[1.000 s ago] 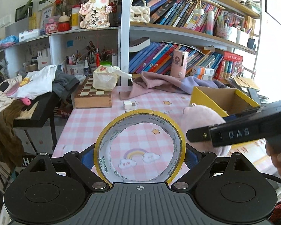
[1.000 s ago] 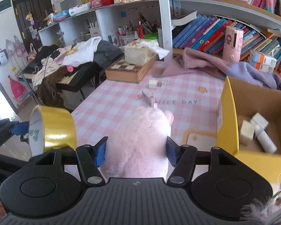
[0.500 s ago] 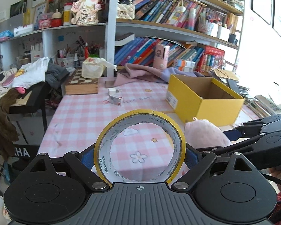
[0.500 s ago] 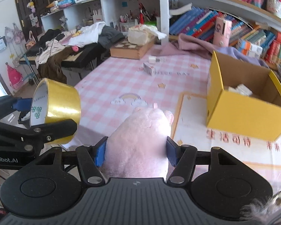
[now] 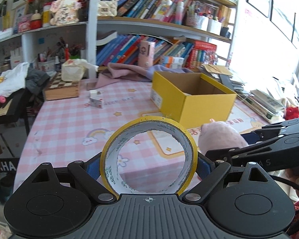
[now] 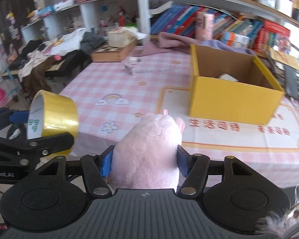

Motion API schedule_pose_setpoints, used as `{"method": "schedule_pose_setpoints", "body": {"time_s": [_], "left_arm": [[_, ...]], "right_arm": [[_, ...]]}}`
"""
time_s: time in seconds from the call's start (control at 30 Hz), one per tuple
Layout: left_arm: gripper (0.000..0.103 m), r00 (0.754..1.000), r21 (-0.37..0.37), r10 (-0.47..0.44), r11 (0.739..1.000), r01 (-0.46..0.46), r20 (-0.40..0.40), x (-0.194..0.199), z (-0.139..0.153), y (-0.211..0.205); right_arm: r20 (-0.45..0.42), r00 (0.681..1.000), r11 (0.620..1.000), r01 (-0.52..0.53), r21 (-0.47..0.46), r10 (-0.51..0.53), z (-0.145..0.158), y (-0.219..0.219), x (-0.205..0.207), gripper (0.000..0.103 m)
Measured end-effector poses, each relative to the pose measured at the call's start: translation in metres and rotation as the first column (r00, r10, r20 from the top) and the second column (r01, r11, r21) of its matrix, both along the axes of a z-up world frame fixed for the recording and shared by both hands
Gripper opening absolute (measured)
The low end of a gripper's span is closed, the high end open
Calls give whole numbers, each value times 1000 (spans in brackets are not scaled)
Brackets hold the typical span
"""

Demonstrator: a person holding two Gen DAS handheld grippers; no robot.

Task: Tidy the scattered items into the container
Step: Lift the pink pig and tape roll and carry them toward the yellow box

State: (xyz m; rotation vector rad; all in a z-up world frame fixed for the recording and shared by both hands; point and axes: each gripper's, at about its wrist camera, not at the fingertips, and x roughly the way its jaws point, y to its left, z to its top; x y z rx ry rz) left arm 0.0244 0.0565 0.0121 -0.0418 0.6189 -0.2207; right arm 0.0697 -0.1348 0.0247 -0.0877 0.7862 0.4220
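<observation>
we hold two things above the near edge of a pink checked tabletop (image 6: 117, 83). our left gripper (image 5: 149, 165) is clamped on a roll of yellow tape (image 5: 149, 155), pinched across its width so the ring faces forward. our right gripper (image 6: 144, 160) is squeezed around a pink plush toy (image 6: 149, 149), its soft body bulging between the blue pads. both are lifted off the table, side by side, the tape to the left of the plush.

the container, a yellow cardboard box (image 6: 233, 97), stands open toward the far right part of the tabletop, well apart from both grippers. something pale already lies inside; we cannot tell what.

we judge the tidying partly done: some items are in the box, two are in hand but not yet over it. two small boxes (image 5: 96, 99) lie near the far middle of the tabletop, left of the container, likely left to collect. a chessboard case (image 5: 62, 88) and crumpled cloth (image 5: 119, 73) sit along the far edge.
</observation>
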Motion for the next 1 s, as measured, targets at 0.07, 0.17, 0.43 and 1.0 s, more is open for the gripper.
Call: {"method": "schedule_pose_setpoints", "body": {"time_s": [0.07, 0.17, 0.43, 1.0], "left_arm": [[92, 1000, -2, -30, 1000, 30, -3, 2, -1, -6], [92, 997, -6, -82, 997, 82, -7, 5, -2, -18], [92, 979, -22, -205, 979, 204, -15, 18, -6, -53], [92, 931, -39, -364, 931, 362, -30, 48, -10, -120]], "right_arm": [[-1, 999, 999, 40, 0, -40, -1, -10, -3, 60], [-3, 996, 996, 86, -2, -86, -2, -21, -6, 60], [-2, 982, 982, 188, -24, -189, -2, -53, -19, 60], [-22, 941, 941, 336, -40, -337, -4, -115, -14, 60]]}}
